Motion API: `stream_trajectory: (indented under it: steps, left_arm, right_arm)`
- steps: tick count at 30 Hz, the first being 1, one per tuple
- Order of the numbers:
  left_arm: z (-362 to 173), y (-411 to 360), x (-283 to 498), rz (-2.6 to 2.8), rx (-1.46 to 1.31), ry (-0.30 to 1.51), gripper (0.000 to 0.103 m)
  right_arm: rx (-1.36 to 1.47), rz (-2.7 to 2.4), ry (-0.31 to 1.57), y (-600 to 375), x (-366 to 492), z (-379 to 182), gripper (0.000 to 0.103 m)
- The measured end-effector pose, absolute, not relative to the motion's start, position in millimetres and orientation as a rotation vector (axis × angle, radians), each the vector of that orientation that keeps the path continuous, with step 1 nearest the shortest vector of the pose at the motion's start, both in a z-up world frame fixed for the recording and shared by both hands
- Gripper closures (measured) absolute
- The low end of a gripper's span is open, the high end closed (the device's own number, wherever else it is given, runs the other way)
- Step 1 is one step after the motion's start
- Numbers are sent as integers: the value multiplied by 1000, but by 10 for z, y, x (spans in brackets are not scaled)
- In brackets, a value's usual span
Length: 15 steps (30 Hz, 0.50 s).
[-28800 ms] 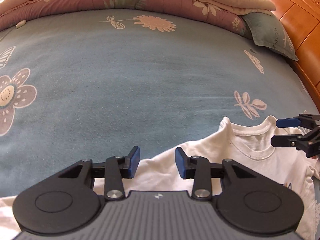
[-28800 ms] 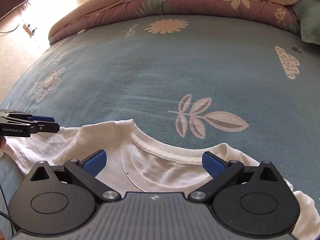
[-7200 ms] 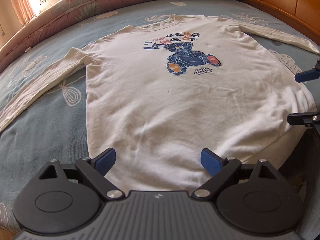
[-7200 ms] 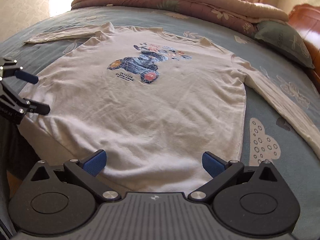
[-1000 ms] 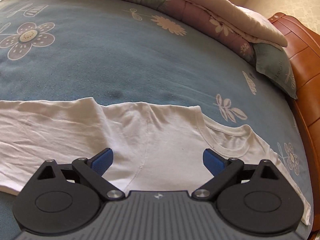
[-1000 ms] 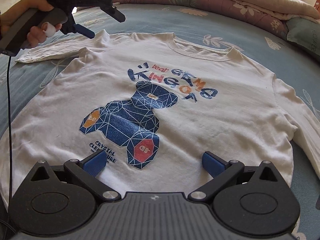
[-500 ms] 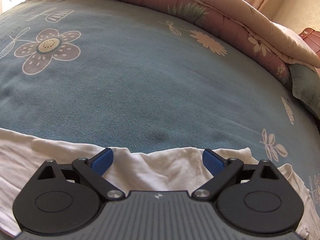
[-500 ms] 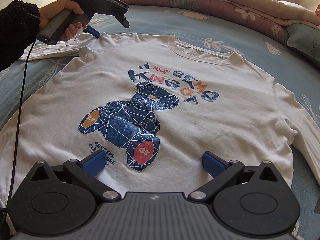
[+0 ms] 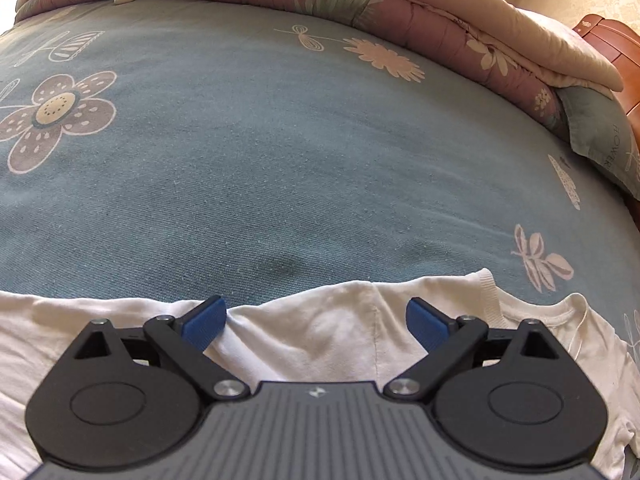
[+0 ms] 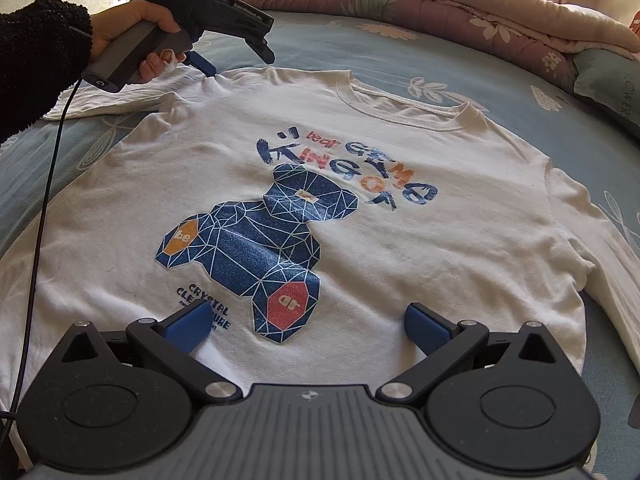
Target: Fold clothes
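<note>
A white long-sleeved shirt with a blue bear print lies flat and face up on the bed. In the right wrist view, my right gripper is open low over the shirt's lower front, with the print's bottom edge between its fingers. A hand holds my left gripper at the shirt's left shoulder, with its lower blue pad touching the cloth. In the left wrist view, my left gripper is open with the shoulder seam of the shirt between its fingers. The collar lies to their right.
The blue flowered bedsheet stretches beyond the shirt. A folded quilt runs along the far side. A pillow and the wooden headboard are at the right. A black cable hangs from the left gripper over the left sleeve.
My left gripper has come down and forward onto the shirt's left shoulder, staying open. The right gripper has edged slightly closer over the print.
</note>
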<state>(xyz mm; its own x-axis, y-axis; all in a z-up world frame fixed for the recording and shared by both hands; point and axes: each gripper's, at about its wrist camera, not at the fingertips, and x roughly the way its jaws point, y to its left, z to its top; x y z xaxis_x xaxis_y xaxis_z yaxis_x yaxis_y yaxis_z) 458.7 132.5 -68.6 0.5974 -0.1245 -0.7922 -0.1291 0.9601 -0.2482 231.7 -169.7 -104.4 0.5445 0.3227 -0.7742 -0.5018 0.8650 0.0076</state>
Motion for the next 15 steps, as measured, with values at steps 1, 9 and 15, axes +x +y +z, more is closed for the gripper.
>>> stream_trajectory:
  steps: [1, 9, 15]
  left_arm:
    - [-612, 1309, 4514, -13, -296, 926, 7]
    - [-644, 1389, 3812, -114, -384, 950, 6]
    - [-741, 1497, 3462, -64, -404, 999, 7]
  right_arm:
    - [-227, 493, 866, -1695, 2315, -1043, 0]
    - [-232, 486, 865, -1683, 2298, -1044, 0]
    - [-231, 485, 865, -1683, 2304, -1046, 0]
